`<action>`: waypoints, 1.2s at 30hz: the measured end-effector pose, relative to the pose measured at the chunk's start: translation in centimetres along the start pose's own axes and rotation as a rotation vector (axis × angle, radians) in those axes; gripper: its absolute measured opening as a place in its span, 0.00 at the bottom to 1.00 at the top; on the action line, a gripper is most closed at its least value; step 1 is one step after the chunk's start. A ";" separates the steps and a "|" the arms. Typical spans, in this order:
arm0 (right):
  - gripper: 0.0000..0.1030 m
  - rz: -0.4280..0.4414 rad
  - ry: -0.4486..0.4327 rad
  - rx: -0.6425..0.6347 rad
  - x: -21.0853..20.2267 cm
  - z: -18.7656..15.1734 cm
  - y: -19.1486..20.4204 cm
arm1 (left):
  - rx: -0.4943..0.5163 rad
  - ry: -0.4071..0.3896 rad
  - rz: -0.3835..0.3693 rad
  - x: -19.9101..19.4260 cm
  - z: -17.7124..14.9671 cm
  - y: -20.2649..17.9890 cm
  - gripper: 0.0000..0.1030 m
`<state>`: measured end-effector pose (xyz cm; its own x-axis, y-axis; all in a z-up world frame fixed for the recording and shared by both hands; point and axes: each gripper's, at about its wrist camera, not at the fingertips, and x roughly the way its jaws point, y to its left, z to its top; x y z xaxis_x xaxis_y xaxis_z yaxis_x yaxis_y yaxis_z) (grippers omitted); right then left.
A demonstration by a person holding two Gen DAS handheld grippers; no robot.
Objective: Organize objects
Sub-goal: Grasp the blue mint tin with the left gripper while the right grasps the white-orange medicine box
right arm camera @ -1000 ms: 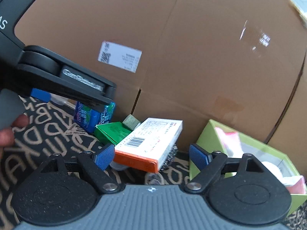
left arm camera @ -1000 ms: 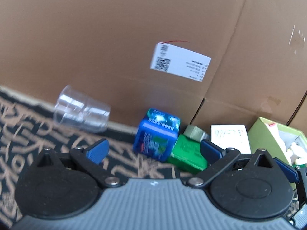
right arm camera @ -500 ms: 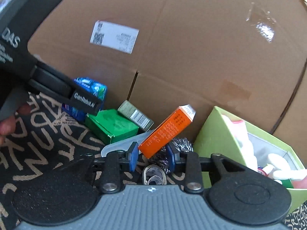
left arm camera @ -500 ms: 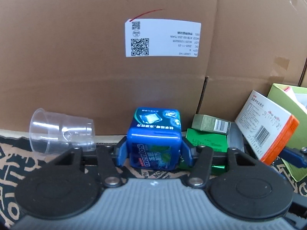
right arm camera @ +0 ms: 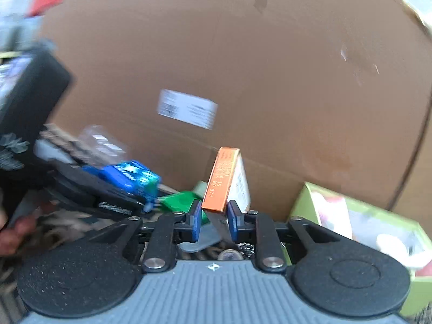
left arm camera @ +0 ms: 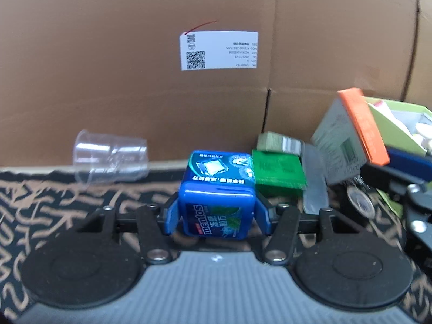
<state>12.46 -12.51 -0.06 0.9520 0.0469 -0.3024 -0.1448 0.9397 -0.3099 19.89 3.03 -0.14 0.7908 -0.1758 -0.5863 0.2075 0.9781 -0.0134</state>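
Two hand-held grippers grasp items. Left hand-held gripper (left arm camera: 217, 216) is clamped on the blue mint box (left arm camera: 218, 197) above the patterned mat (left arm camera: 40, 202). Right hand-held gripper (right arm camera: 214, 222), jaws closing, pinches the orange-edged carton (right arm camera: 224, 181) upright, beside the green box (right arm camera: 181, 201) and cardboard wall (right arm camera: 270, 81).

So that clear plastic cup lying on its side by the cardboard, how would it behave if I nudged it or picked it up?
The clear cup lies on its side on the patterned mat, so a nudge would probably roll it in a curve. Its thin see-through wall suggests it is very light and would likely buckle under a hard squeeze from the tongs.
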 end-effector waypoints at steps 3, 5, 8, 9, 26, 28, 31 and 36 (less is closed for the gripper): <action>0.21 0.061 -0.066 -0.137 -3.5 -1.6 1.3 | -0.014 -0.008 -0.008 -2.0 -1.5 0.9 0.54; 0.21 0.078 -0.089 -0.229 -5.0 -3.0 2.3 | -0.049 -0.021 -0.006 -2.7 -2.3 1.5 0.55; 0.27 0.045 -0.072 -0.303 -5.5 -4.3 3.4 | -0.082 -0.019 0.024 -2.8 -2.6 2.3 0.68; 0.43 0.041 -0.060 -0.292 -5.4 -4.3 3.4 | -0.083 -0.023 0.026 -2.8 -2.5 2.3 0.69; 0.85 0.171 0.322 0.357 -0.7 -2.5 1.4 | -0.048 -0.097 0.078 -2.3 -0.9 1.1 0.96; 0.77 0.175 0.314 0.249 -1.0 -2.5 2.4 | -0.026 -0.080 0.055 -2.2 -1.2 1.2 0.72; 0.72 0.189 0.286 0.130 -2.3 -2.5 2.5 | -0.035 -0.041 -0.025 -2.4 -1.5 1.7 0.54; 0.76 0.211 0.296 0.202 -2.9 -3.4 0.5 | -0.002 -0.046 -0.049 -2.8 -2.0 0.6 0.55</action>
<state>8.74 -13.37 -2.41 0.7841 0.1739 -0.5958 -0.2448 0.9688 -0.0395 16.68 4.35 -0.10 0.8054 -0.2288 -0.5468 0.2458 0.9684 -0.0433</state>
